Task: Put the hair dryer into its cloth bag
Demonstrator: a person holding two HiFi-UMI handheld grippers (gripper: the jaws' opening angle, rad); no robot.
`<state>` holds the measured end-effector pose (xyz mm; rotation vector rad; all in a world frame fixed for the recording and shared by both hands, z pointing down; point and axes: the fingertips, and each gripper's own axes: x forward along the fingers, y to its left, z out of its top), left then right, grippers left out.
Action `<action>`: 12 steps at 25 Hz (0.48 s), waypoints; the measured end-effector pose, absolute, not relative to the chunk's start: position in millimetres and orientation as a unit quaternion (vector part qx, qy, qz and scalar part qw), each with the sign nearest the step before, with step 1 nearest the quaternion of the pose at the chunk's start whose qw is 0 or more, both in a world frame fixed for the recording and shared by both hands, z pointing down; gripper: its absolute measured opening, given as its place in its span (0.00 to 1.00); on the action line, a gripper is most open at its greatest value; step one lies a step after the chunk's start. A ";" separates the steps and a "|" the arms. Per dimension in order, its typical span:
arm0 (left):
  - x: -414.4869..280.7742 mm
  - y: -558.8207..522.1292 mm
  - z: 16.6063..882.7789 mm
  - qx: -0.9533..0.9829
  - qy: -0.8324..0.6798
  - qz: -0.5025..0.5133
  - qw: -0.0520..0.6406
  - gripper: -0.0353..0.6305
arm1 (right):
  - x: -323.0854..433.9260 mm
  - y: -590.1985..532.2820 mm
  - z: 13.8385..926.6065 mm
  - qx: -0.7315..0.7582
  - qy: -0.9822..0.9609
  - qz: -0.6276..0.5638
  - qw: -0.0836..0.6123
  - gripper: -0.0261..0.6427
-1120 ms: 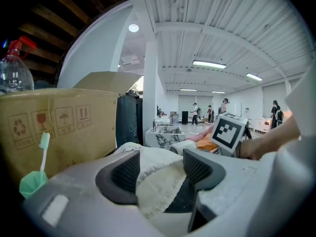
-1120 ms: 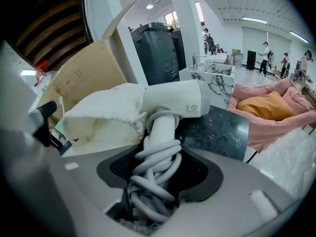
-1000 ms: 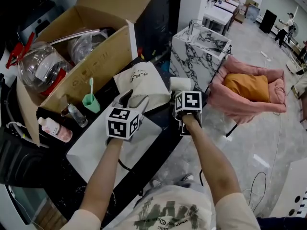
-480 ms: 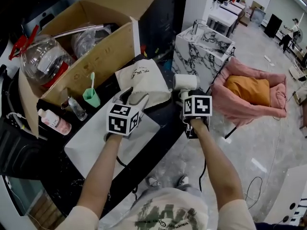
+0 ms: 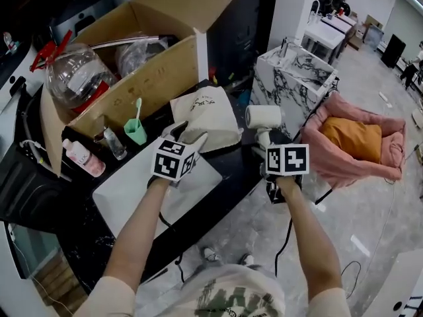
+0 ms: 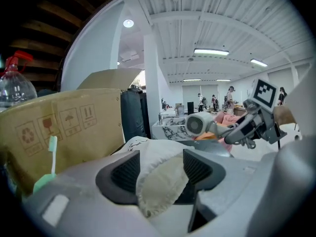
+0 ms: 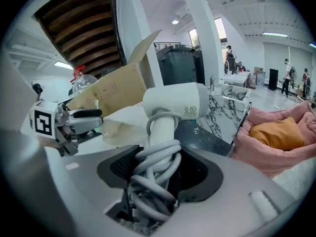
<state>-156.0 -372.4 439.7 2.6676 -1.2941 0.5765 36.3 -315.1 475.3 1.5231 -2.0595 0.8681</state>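
The right tool (image 7: 160, 174) squeezes the handle of the white plastic hair dryer (image 7: 175, 100), up in the air. The left tool (image 6: 158, 177) pinches the cream cloth bag (image 6: 148, 149) on the dark surface (image 5: 232, 167). Its mouth looks flat, so the dryer may snag.

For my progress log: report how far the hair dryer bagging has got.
Done: both grips made. In hand: the right claw clamps the hair dryer by its cord-wrapped handle; the left claw pinches an edge of the cloth bag. Left: the dryer is outside the bag, so sliding it in is not yet done.
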 end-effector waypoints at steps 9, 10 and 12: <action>-164.2 -385.1 460.0 0.870 -0.416 0.263 0.023 0.48 | 24.4 -302.3 467.3 0.506 -0.784 0.283 0.223 0.42; -165.1 -386.3 462.0 0.868 -0.416 0.269 0.020 0.48 | 22.7 -301.2 467.6 0.501 -0.787 0.281 0.223 0.42; -165.7 -388.0 465.8 0.864 -0.418 0.279 0.016 0.43 | 20.3 -298.8 468.6 0.494 -0.793 0.275 0.225 0.42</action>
